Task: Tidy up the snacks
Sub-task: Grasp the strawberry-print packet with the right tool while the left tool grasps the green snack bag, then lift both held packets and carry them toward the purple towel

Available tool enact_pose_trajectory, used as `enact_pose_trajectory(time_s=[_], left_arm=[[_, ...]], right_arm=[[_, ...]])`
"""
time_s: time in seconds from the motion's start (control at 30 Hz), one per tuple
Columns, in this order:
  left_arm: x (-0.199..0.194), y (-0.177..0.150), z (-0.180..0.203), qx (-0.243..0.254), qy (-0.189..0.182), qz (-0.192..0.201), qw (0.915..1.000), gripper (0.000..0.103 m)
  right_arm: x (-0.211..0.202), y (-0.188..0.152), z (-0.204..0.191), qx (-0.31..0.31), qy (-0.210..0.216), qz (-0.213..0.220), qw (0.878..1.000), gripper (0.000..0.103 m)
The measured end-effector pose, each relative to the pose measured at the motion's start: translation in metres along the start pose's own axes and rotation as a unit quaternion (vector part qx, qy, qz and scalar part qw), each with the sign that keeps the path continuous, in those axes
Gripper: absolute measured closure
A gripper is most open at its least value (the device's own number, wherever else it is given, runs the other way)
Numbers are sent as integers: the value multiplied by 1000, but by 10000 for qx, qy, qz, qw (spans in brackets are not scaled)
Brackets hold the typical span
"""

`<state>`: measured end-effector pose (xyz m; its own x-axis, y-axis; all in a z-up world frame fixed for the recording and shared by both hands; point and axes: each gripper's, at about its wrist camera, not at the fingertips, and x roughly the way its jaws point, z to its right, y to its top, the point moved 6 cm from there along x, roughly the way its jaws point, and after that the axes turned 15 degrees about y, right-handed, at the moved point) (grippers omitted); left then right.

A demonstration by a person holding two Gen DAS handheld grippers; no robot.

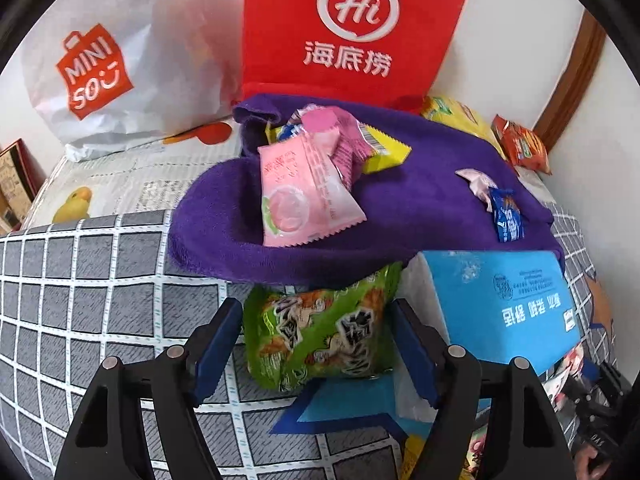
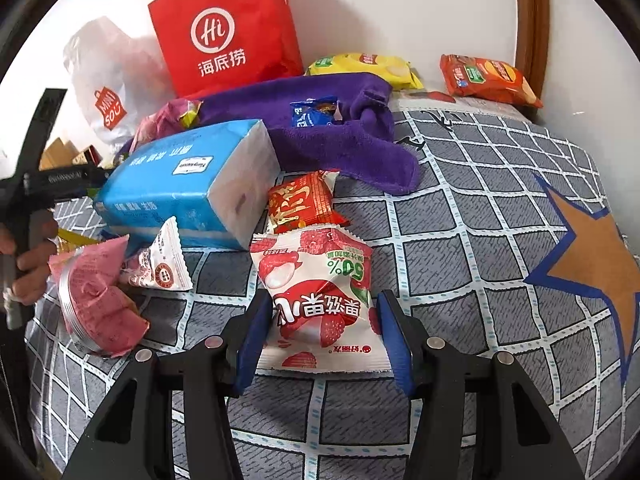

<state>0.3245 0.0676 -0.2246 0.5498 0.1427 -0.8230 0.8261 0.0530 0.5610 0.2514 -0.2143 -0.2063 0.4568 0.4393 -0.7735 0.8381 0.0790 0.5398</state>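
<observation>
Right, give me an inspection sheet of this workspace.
Surface: checked bedspread, partly under a purple towel.
Job's things: green packet, lychee packet, red packet, pink packets on the towel, yellow bag and orange bag near the wall.
Clutter: tissue pack, red bag, white bag.
Grippers: left gripper open around the green packet; right gripper shut on the lychee packet.
Cables: nothing seen.
Surroundings: white wall, wooden frame.
</observation>
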Motion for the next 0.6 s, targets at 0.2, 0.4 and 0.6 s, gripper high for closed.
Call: enact_pose_trajectory(time_s=[0.2, 0.4, 0.6], left_arm=[[-7, -1, -5, -75, -41, 48, 10000, 47], [-25, -14, -19, -391, -114, 77, 9991, 49], [-52, -39, -26, -547, -295, 107, 9980, 49]], right_arm=[[1, -1, -2, -47, -64, -27, 10000, 49], [1, -1, -1, -50, -67, -19, 10000, 49], [-3, 1, 1, -10, -67, 60, 10000, 50]])
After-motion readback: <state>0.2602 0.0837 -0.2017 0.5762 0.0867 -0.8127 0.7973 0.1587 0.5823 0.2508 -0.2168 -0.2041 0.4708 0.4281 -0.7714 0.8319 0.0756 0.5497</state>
